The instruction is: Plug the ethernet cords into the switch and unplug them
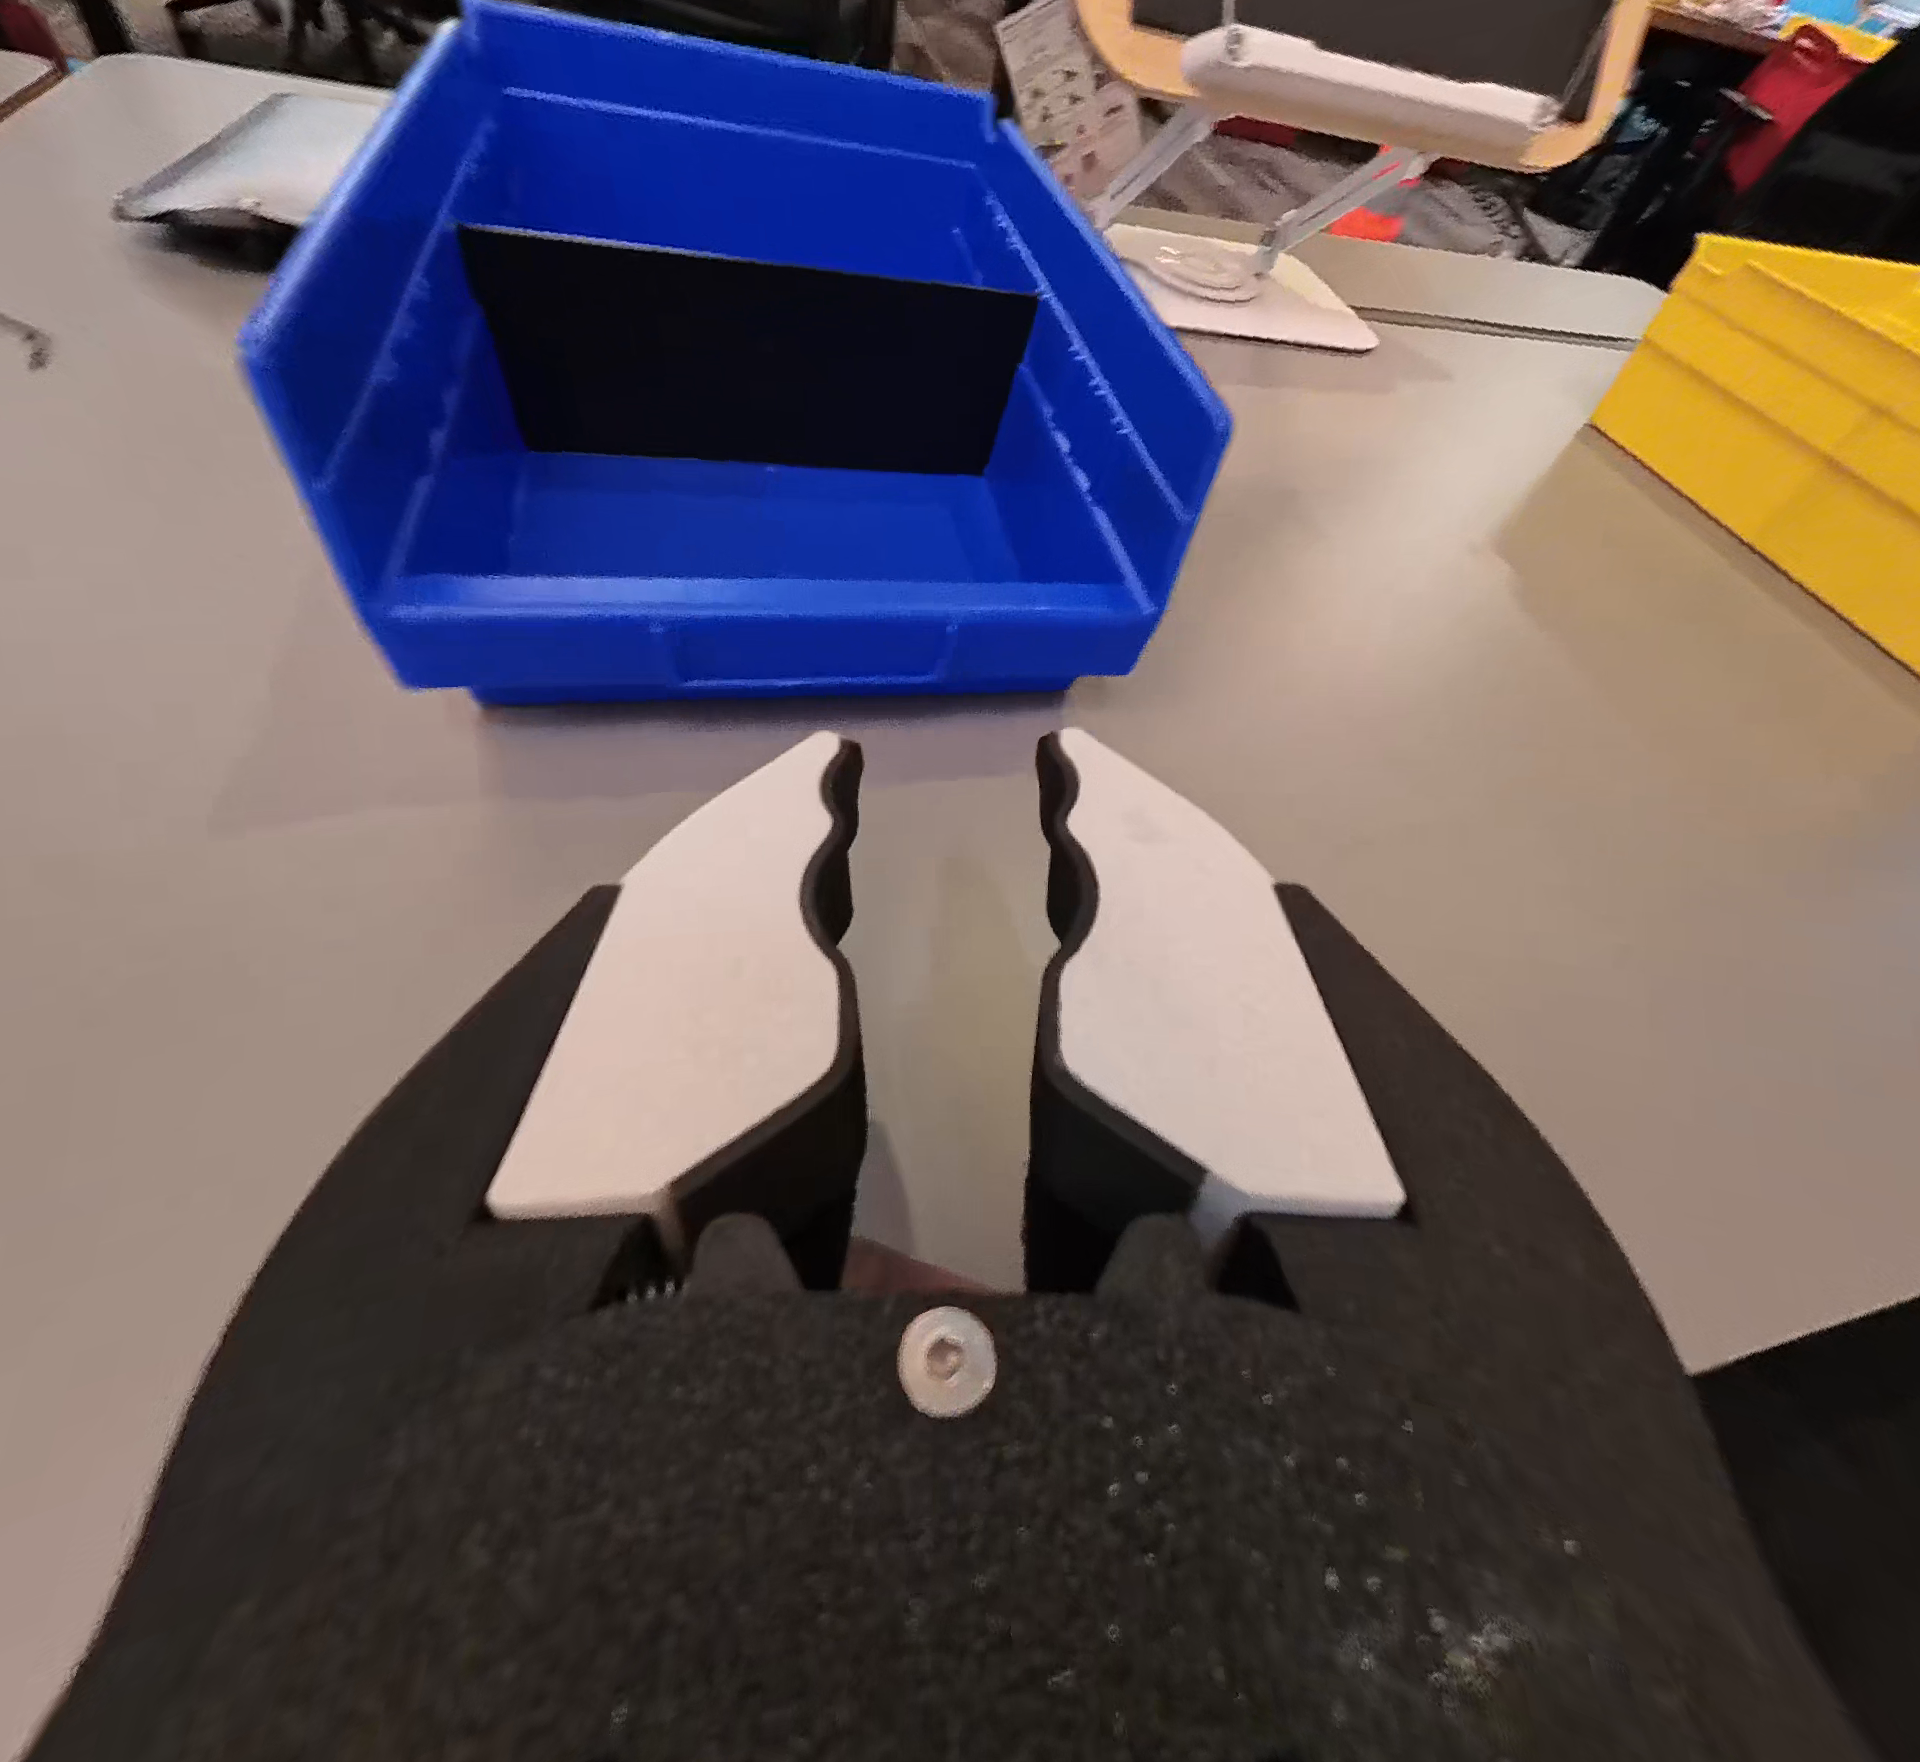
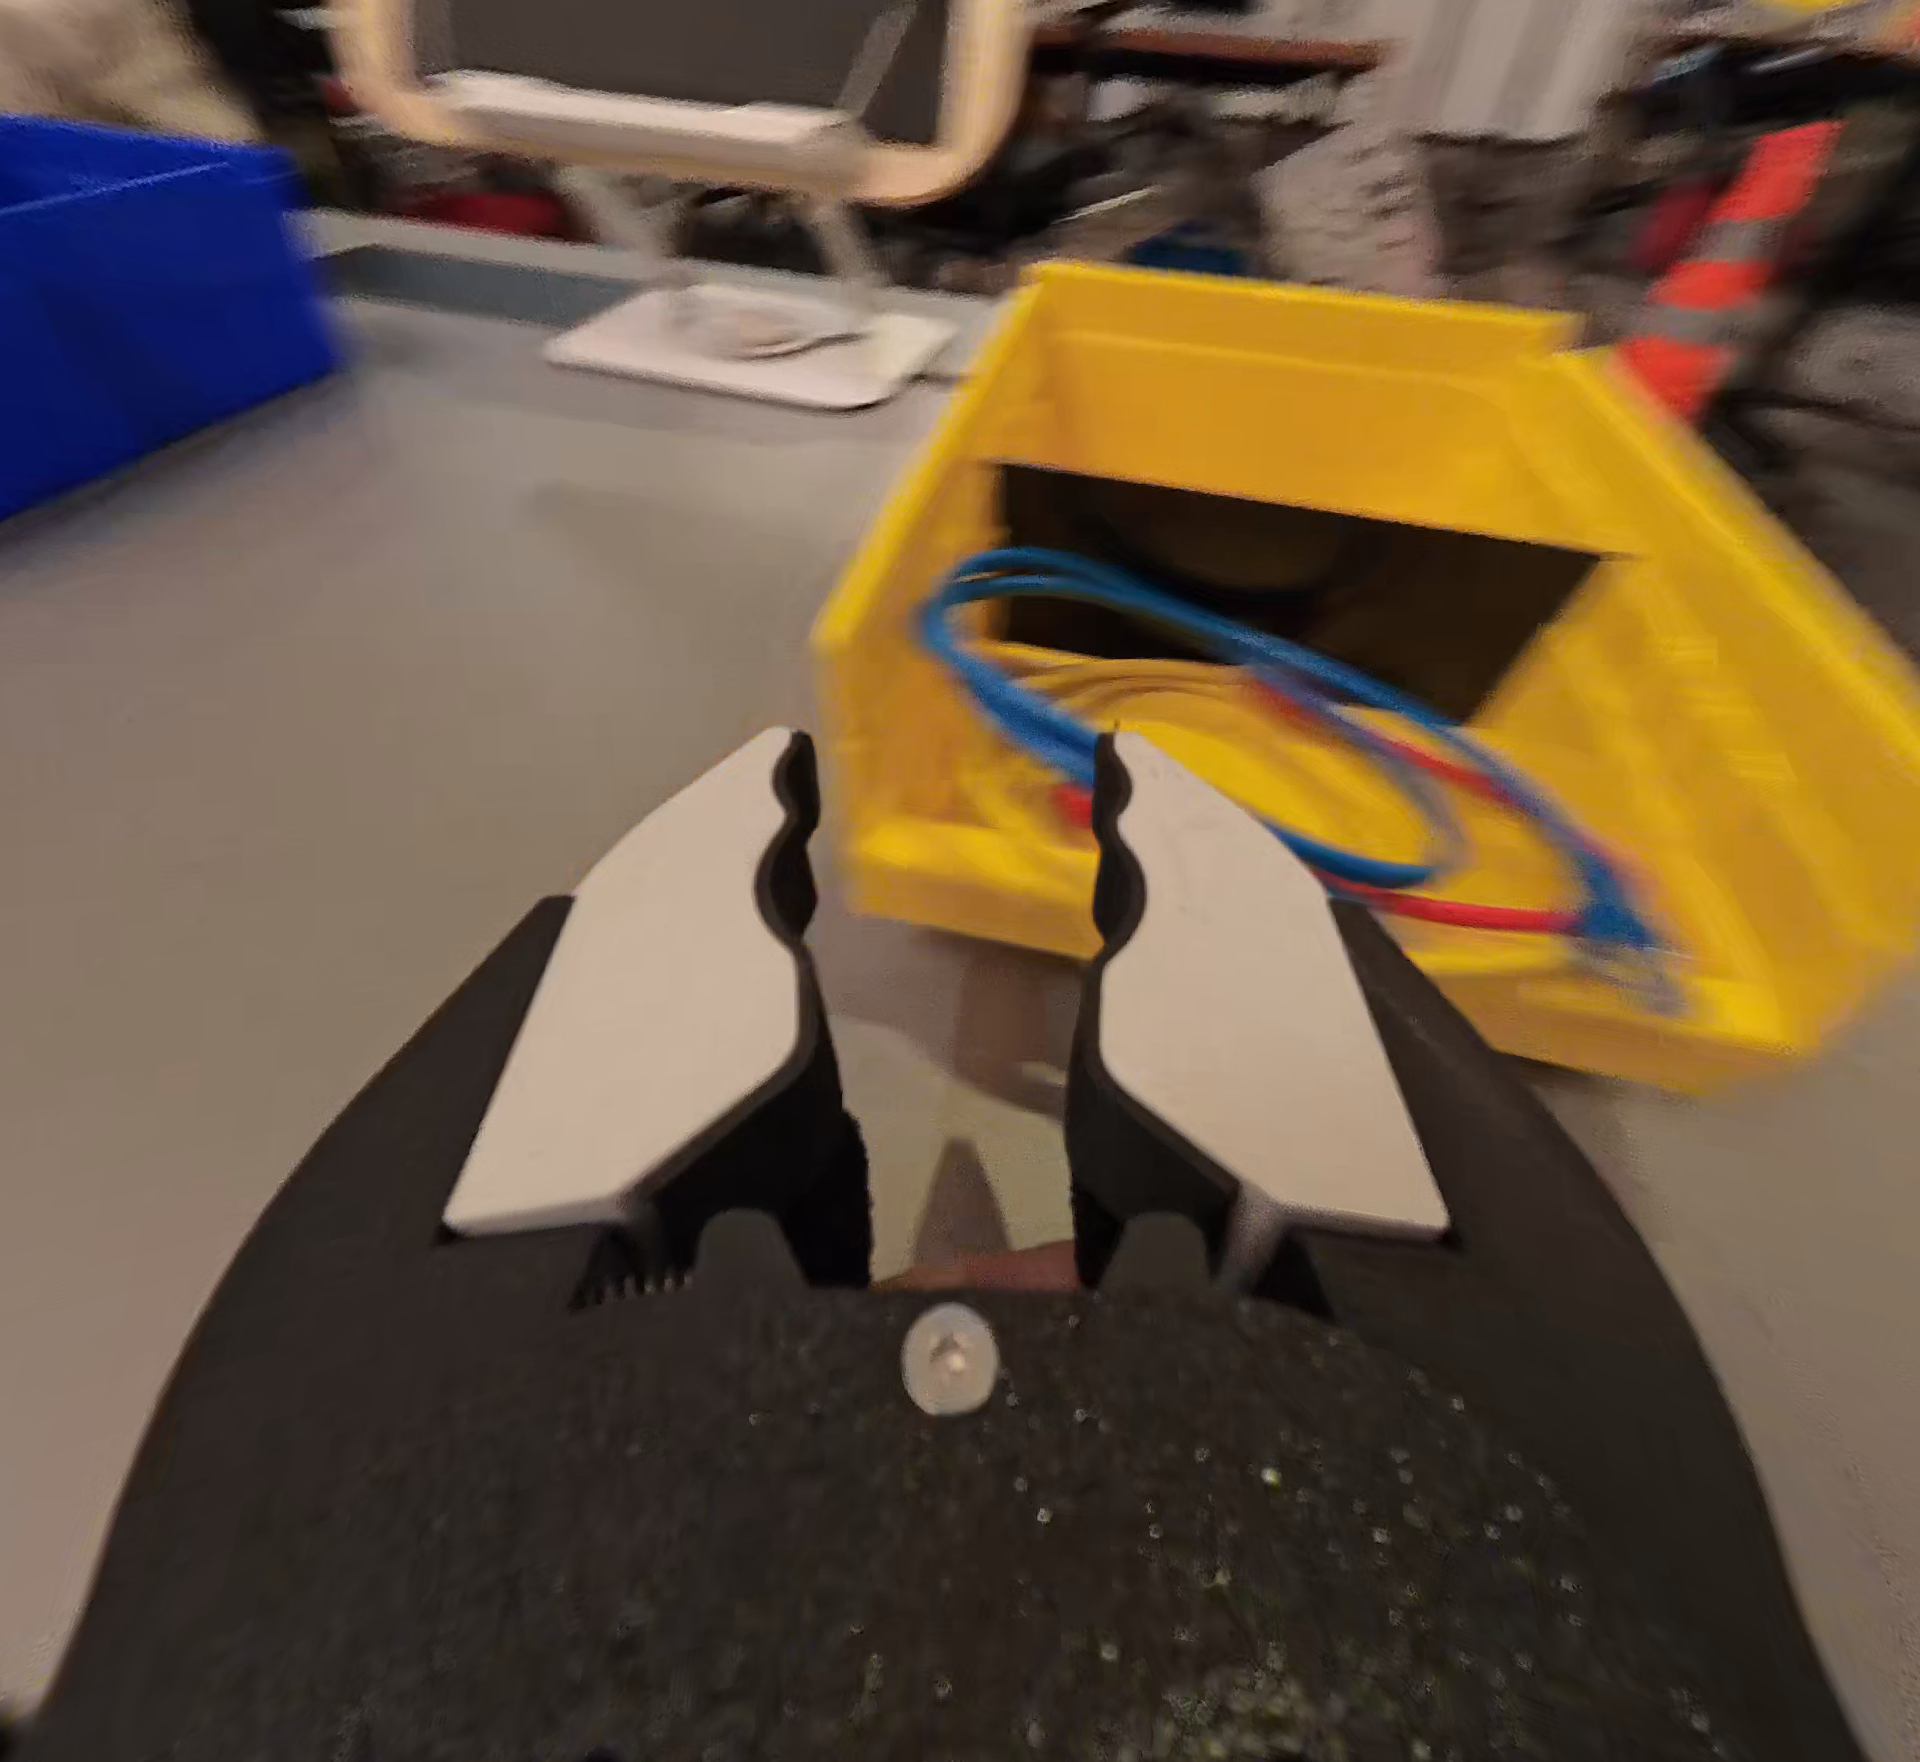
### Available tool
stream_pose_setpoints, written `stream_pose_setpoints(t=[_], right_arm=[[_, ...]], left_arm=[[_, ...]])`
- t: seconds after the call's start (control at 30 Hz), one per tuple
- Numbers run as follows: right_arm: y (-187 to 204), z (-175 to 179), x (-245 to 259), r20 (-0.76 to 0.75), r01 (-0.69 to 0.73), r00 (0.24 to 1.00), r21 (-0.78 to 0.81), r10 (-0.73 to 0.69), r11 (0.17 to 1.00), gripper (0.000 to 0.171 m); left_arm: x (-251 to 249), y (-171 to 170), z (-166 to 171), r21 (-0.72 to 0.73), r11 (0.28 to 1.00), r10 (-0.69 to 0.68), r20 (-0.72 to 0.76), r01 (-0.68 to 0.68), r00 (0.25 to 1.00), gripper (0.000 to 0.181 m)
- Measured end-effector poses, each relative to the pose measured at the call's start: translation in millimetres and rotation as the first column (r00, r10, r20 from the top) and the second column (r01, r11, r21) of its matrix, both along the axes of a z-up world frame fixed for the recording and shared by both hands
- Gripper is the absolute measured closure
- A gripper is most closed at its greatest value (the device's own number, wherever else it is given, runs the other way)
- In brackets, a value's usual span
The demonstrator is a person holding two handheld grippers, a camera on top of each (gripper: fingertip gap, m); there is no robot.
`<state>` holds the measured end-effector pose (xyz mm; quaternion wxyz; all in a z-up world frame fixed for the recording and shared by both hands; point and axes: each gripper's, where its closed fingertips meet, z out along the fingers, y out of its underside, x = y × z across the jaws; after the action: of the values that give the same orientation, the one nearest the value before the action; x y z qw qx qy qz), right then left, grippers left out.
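Observation:
In the right wrist view, coiled blue (image 2: 1049, 684) and red (image 2: 1455, 907) ethernet cords lie in a yellow bin (image 2: 1278, 382) with a black divider. The view is blurred. My right gripper (image 2: 954, 767) is open and empty, just in front of the bin's near left corner. In the left wrist view, my left gripper (image 1: 949, 762) is open and empty above the grey table (image 1: 156, 673), a short way in front of a blue bin (image 1: 727, 611) that holds only a black divider (image 1: 748, 351). No switch is in view.
The yellow bin's corner shows at the right of the left wrist view (image 1: 1787, 424), and the blue bin at the left of the right wrist view (image 2: 135, 299). A white stand with a wood-framed panel (image 1: 1340, 102) and a flat grey pouch (image 1: 249, 174) sit at the table's far side. The tips of one gripper are about 55 centimeters away from the tips of the other.

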<state>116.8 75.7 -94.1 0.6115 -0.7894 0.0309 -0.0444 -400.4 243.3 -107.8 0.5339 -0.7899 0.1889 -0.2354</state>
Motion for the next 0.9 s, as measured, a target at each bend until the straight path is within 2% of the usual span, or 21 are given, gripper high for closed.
stream_pose_setpoints(t=[0.07, 0.13, 0.2, 0.27, 0.37, 0.43, 0.47, 0.53, 0.63, 0.7, 0.77, 0.83, 0.87, 0.9], right_arm=[[16, -14, -39, -0.047, -0.11, 0.993, -0.056, 0.108, 0.992, 0.104], [33, -30, -49, 0.014, -0.065, 0.998, -0.151, 0.068, 0.986, 0.1], [50, -32, -50, 0.031, 0.012, 1.0, -0.161, -0.007, 0.987, 0.098], [61, -31, -63, -0.01, -0.019, 1.0, -0.156, 0.018, 0.988, 0.092], [59, -27, -95, -0.098, -0.15, 0.986, -0.143, 0.137, 0.978, 0.092], [48, -17, -118, -0.124, -0.266, 0.96, -0.108, 0.253, 0.958, 0.106], [40, -5, -121, -0.095, -0.277, 0.958, -0.061, 0.27, 0.959, 0.108], [22, 25, -98, 0.002, -0.168, 0.986, 0.055, 0.168, 0.984, 0.107], [-22, 52, -25, 0.084, 0.129, 0.985, 0.199, -0.148, 0.971, 0.107], [-51, 42, 19, 0.073, 0.307, 0.943, 0.185, -0.325, 0.933, 0.114], [-64, 15, 44, 0.008, 0.41, 0.911, 0.075, -0.412, 0.909, 0.114], [-61, -8, 50, -0.081, 0.434, 0.897, -0.029, -0.435, 0.901, 0.115], [-56, -17, 51, -0.117, 0.437, 0.89, -0.055, -0.44, 0.898, 0.123], [-51, -24, 52, -0.146, 0.447, 0.879, -0.078, -0.454, 0.891, 0.137]], left_arm=[[15, -3, 3, 0.042, 0.998, -0.037, -0.019, 0.038, 0.999, 0.144], [32, -8, 6, 0.086, 0.994, -0.059, -0.05, 0.063, 0.997, 0.141], [55, -21, 4, 0.09, 0.988, -0.121, -0.079, 0.128, 0.99, 0.134], [83, -40, 1, 0.088, 0.974, -0.202, -0.089, 0.209, 0.975, 0.131], [138, -70, 2, 0.106, 0.932, -0.338, -0.092, 0.347, 0.937, 0.129], [188, -89, 2, 0.088, 0.889, -0.444, -0.077, 0.449, 0.893, 0.126], [215, -98, 1, 0.067, 0.863, -0.496, -0.076, 0.501, 0.865, 0.122], [268, -110, -1, 0.039, 0.823, -0.562, -0.084, 0.566, 0.823, 0.121], [346, -120, -2, 0.008, 0.78, -0.623, -0.08, 0.626, 0.778, 0.122], [387, -116, -5, 0.005, 0.779, -0.623, -0.113, 0.628, 0.774, 0.123], [413, -102, -9, 0.009, 0.802, -0.588, -0.159, 0.597, 0.793, 0.128], [426, -88, -16, -0.015, 0.828, -0.554, -0.174, 0.561, 0.814, 0.143], [429, -84, -21, -0.042, 0.832, -0.552, -0.171, 0.553, 0.816, 0.161], [431, -82, -25, -0.066, 0.834, -0.55, -0.168, 0.547, 0.818, 0.165]])
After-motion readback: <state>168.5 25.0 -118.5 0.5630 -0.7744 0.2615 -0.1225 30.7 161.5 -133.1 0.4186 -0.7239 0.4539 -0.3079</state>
